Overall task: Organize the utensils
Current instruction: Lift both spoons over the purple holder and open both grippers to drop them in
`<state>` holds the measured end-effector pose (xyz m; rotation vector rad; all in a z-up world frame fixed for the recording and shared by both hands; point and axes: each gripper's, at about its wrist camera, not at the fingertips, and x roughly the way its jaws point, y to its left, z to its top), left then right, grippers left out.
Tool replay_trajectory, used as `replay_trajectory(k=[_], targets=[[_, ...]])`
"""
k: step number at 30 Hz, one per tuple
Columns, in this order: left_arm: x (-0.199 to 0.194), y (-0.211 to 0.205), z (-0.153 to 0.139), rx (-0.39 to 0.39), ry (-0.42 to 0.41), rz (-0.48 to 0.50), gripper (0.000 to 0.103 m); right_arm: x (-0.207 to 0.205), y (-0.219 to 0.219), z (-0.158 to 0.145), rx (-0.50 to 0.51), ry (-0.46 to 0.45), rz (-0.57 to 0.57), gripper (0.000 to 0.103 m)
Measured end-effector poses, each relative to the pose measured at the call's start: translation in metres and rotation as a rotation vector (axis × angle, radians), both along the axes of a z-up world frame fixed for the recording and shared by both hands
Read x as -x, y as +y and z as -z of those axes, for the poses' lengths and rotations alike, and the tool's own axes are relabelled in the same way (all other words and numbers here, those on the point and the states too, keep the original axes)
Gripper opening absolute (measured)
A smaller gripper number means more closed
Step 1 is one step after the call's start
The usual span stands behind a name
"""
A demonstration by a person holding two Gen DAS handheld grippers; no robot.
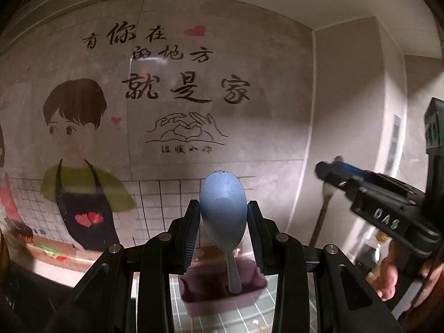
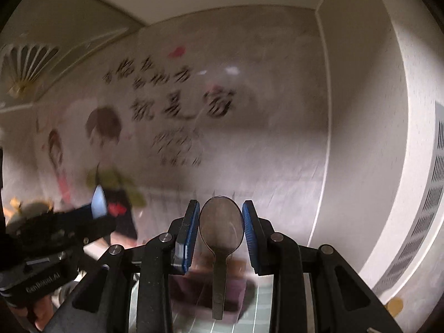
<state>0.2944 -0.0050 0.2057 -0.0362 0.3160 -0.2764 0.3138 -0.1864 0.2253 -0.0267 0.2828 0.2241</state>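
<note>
- The left gripper is clamped on the bowl of a blue spoon at lower centre of the left view; the handle hangs down.
- The right gripper is clamped on the bowl of a metal spoon at lower centre of the right view, handle down.
- A purple bin is seen below both spoons, on a tiled surface.
- The step is judged to be carrying: both spoons are held well above the bin.
- Next, a lowering over the bin is called for, with each spoon released handle first, one at a time.
</note>
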Motion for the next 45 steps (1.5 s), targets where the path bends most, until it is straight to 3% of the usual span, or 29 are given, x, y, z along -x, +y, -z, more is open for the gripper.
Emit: replay_trajectory(k=[3, 11, 21, 27, 34, 40, 45], targets=[[-0.025, 0.004, 0.02, -0.001, 0.037, -0.01, 0.036, -0.018, -0.003, 0.008, -0.022, 0.018, 0.012, 0.029], [-0.092, 0.006, 0.106, 0.015, 0.19, -0.023, 0.036, -0.066, 0.001, 0.07, -0.029, 0.092, 0.038, 0.029], [-0.123, -0.011, 0.168, -0.016, 0.28, -0.021, 0.036, -0.117, 0.006, 0.151, 0.013, 0.246, 0.057, 0.029], [-0.132, -0.013, 0.186, -0.012, 0.322, -0.027, 0.036, -0.127, 0.001, 0.189, 0.009, 0.351, 0.043, 0.029], [-0.131, -0.018, 0.202, -0.019, 0.363, -0.02, 0.036, -0.126, 0.0, 0.215, 0.04, 0.406, 0.052, 0.029], [-0.129, -0.014, 0.21, 0.032, 0.4, -0.019, 0.038, -0.124, 0.008, 0.222, 0.088, 0.451, 0.048, 0.03], [-0.111, -0.006, 0.187, 0.058, 0.352, -0.042, 0.044, -0.111, 0.006, 0.206, 0.071, 0.427, 0.03, 0.03]])
